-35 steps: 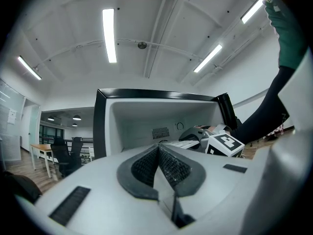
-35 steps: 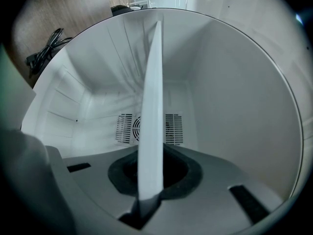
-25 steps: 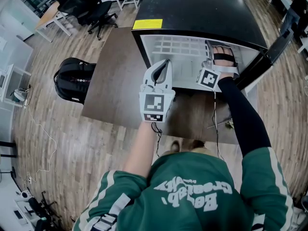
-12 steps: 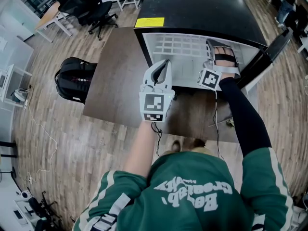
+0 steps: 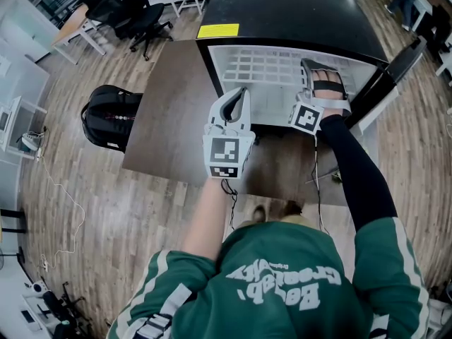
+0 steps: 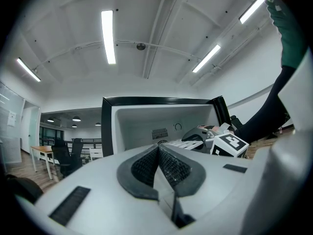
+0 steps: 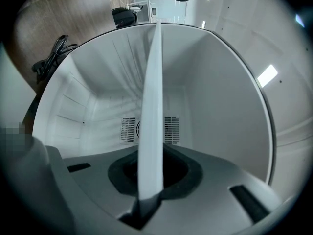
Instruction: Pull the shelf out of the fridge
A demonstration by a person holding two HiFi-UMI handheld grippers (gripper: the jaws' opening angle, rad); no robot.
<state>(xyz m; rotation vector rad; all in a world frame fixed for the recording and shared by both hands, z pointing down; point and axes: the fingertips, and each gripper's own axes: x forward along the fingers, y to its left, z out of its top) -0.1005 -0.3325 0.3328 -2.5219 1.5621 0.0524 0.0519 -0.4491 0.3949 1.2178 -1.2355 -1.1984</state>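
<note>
shelf (image 5: 265,73): white slotted grid, inside the fridge, upper centre of head view; front edge clamped in my right gripper (image 7: 150,187)
fridge (image 5: 296,13): black, white liner, door open

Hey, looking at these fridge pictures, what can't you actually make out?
Head view: tips of the right gripper, hidden under the hand.
Head view: print on the yellow label, too small.
Right gripper view: the shelf, edge-on, surface unseen.
Head view: the shelf's back edge, under the fridge top.
</note>
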